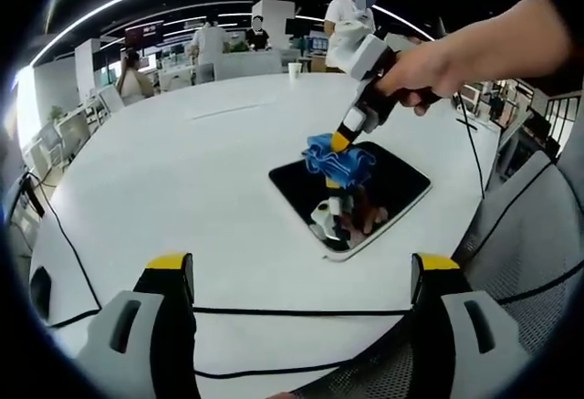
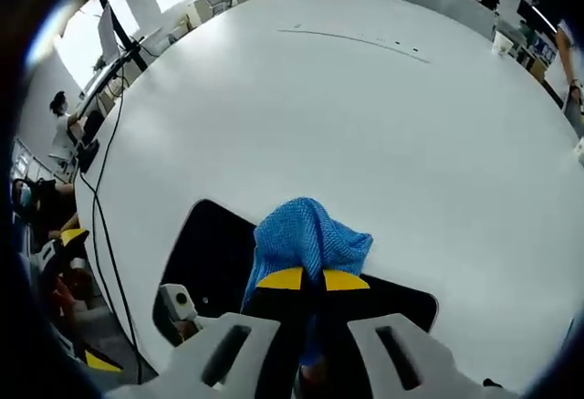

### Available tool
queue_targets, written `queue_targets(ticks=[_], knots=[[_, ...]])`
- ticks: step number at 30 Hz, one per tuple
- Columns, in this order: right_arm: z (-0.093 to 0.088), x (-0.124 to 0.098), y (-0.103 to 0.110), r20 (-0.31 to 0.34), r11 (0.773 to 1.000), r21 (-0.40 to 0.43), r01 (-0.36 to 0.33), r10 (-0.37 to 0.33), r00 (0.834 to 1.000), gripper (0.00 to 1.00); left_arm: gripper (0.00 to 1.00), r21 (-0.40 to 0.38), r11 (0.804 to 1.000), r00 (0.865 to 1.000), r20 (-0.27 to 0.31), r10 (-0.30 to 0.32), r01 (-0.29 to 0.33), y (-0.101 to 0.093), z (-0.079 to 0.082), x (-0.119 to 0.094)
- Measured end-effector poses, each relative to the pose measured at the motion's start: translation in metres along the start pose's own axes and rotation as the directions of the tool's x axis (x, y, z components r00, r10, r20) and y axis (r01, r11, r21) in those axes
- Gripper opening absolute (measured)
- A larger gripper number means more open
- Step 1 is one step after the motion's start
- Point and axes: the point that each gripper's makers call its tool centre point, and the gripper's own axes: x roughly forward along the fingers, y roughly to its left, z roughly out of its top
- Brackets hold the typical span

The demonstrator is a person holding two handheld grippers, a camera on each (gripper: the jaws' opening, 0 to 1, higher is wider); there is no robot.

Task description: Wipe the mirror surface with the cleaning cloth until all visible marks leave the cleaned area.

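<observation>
Your right claw [image 2: 305,279] pinches the blue cleaning cloth [image 2: 308,237], bunched at its tips and pressed onto the dark mirror [image 1: 398,185] on the white table [image 1: 182,198]; your left claw [image 1: 305,276] hangs spread, well short of it.

R hand-held gripper [image 1: 339,140] presses blue cloth [image 1: 336,159] onto dark mirror [image 1: 351,196] on white tabletop [image 1: 182,180]; L jaws apart.

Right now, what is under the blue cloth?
Under the blue cleaning cloth, held by the right hand-held gripper, lies the dark mirror on the white table. Any marks beneath the cloth are hidden.
</observation>
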Motion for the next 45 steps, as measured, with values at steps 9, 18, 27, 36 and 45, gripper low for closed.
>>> queue_targets(ticks=[9,18,27,36,45], knots=[[-0.001,0.003,-0.010,0.004,1.000,-0.001,0.001,-0.001,1.000,0.00,0.98,-0.005,1.000,1.000,0.004,0.008,-0.008,0.002,0.001,0.000],[-0.008,-0.003,-0.025,-0.001,1.000,0.018,0.016,-0.016,1.000,0.00,0.98,-0.005,1.000,1.000,0.007,0.010,-0.010,0.002,0.001,-0.001],[-0.013,-0.007,-0.034,-0.006,0.999,0.015,0.034,-0.034,0.999,0.00,0.98,-0.001,1.000,1.000,0.004,0.008,-0.008,0.002,0.001,0.000],[-0.014,-0.007,-0.045,-0.017,0.998,0.039,0.044,-0.043,0.999,0.00,0.98,0.002,1.000,1.000,0.003,0.004,-0.004,0.002,0.000,0.001],[-0.015,-0.009,-0.046,-0.025,0.998,0.043,0.054,-0.053,0.998,0.00,0.98,0.002,1.000,1.000,0.003,0.002,-0.002,0.001,0.002,-0.001]])
